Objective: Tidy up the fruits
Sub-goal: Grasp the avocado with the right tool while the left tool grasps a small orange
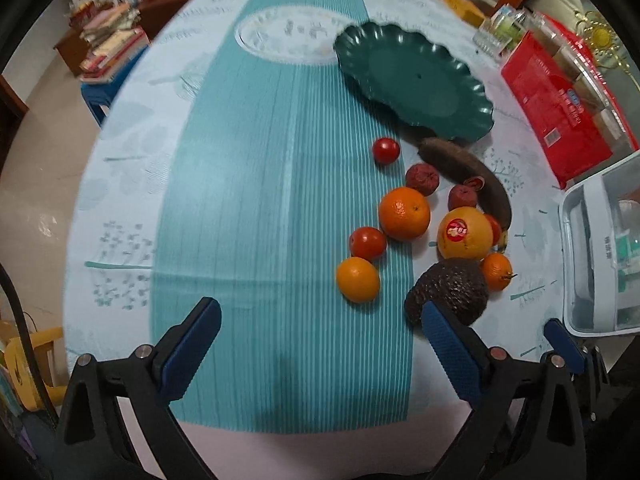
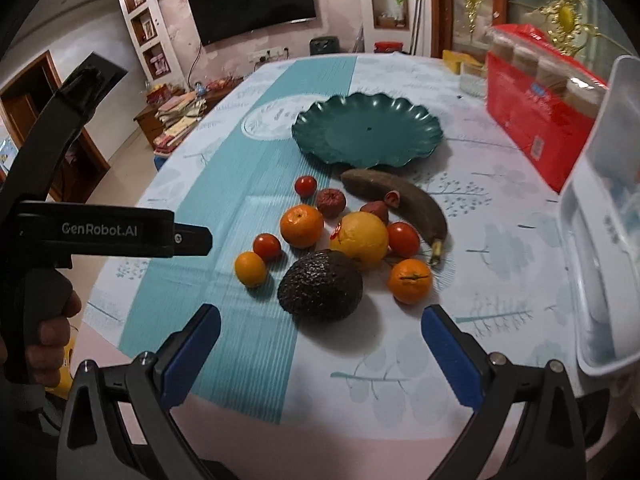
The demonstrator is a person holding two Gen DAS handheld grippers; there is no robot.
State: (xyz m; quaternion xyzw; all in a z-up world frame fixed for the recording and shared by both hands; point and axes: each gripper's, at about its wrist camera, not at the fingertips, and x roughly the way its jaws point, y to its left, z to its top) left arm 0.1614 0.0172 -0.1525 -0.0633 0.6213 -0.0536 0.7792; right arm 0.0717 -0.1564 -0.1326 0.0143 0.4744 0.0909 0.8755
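A dark green scalloped plate (image 2: 396,120) stands empty on the table; it also shows in the left wrist view (image 1: 416,76). In front of it lies a cluster of fruit: a dark avocado (image 2: 320,286), a yellow grapefruit with a sticker (image 2: 364,240), oranges (image 2: 301,226) (image 2: 410,281) (image 2: 250,268), tomatoes (image 2: 306,185) (image 2: 267,246) (image 2: 403,239), a brown banana (image 2: 416,204) and wrinkled red fruits (image 2: 331,202). My right gripper (image 2: 320,344) is open just short of the avocado. My left gripper (image 1: 320,332) is open and empty, left of the avocado (image 1: 450,292) and near a small orange (image 1: 357,279).
A red package (image 2: 532,120) and a clear plastic box (image 2: 600,240) stand at the table's right side. The left gripper's body (image 2: 100,232) shows at the left of the right wrist view. Stacked books (image 1: 112,48) lie beyond the table's left edge.
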